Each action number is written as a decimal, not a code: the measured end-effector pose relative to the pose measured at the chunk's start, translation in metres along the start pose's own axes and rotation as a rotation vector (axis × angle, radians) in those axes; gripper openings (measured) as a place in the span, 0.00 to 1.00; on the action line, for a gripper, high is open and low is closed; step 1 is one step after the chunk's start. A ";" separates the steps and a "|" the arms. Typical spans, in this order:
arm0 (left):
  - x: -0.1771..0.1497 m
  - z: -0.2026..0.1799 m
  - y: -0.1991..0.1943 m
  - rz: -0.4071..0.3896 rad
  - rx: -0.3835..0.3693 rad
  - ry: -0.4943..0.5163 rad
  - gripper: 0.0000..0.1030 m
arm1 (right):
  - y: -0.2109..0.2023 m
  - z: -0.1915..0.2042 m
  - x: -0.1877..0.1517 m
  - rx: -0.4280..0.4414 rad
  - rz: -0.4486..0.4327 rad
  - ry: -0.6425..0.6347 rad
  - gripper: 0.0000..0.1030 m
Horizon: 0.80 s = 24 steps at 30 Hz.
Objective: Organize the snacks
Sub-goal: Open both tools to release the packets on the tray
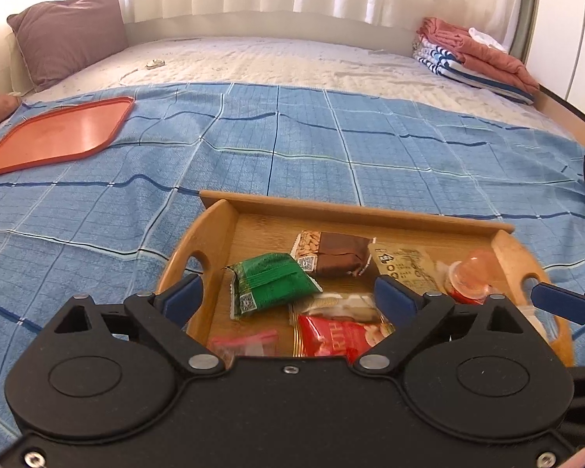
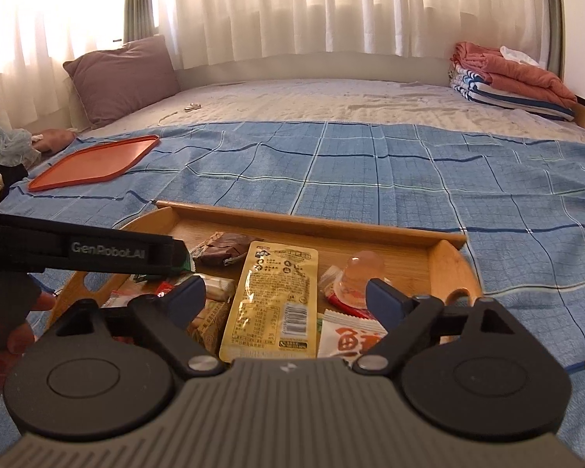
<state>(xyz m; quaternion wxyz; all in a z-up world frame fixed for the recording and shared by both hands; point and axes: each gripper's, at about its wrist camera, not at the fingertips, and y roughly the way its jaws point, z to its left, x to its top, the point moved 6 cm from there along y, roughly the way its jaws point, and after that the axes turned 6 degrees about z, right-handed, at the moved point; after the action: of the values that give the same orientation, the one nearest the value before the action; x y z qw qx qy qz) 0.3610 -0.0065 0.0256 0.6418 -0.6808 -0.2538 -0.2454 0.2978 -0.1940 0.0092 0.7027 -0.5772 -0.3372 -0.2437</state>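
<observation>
— Where are the snacks?
— In the wooden tray (image 1: 355, 210) on the bed's blue blanket (image 1: 331, 136): a green packet (image 1: 271, 282) between the left gripper (image 1: 288, 300) fingers, a yellow pouch (image 2: 273, 296) between the right gripper (image 2: 286, 300) fingers.
— Gripped?
— No; both pairs stand released, pads clear.
— Beyond them?
— An orange tray (image 1: 58, 132), well apart to the fingers' far left.
</observation>
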 end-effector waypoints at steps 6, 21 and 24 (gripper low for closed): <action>-0.009 -0.001 -0.039 -0.020 0.000 0.018 0.93 | -0.031 -0.005 0.000 -0.020 -0.014 0.013 0.91; -0.027 -0.008 -0.119 -0.070 -0.021 0.054 0.99 | -0.105 -0.003 0.006 -0.042 -0.073 -0.005 0.99; -0.030 -0.006 -0.130 -0.074 -0.020 0.048 0.99 | -0.113 -0.003 0.006 -0.039 -0.078 -0.009 1.00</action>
<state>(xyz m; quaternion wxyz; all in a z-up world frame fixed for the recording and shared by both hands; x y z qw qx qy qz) 0.2528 -0.0073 0.1031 0.6314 -0.6713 -0.2607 -0.2879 0.2193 -0.2206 0.0862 0.6796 -0.5785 -0.3577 -0.2748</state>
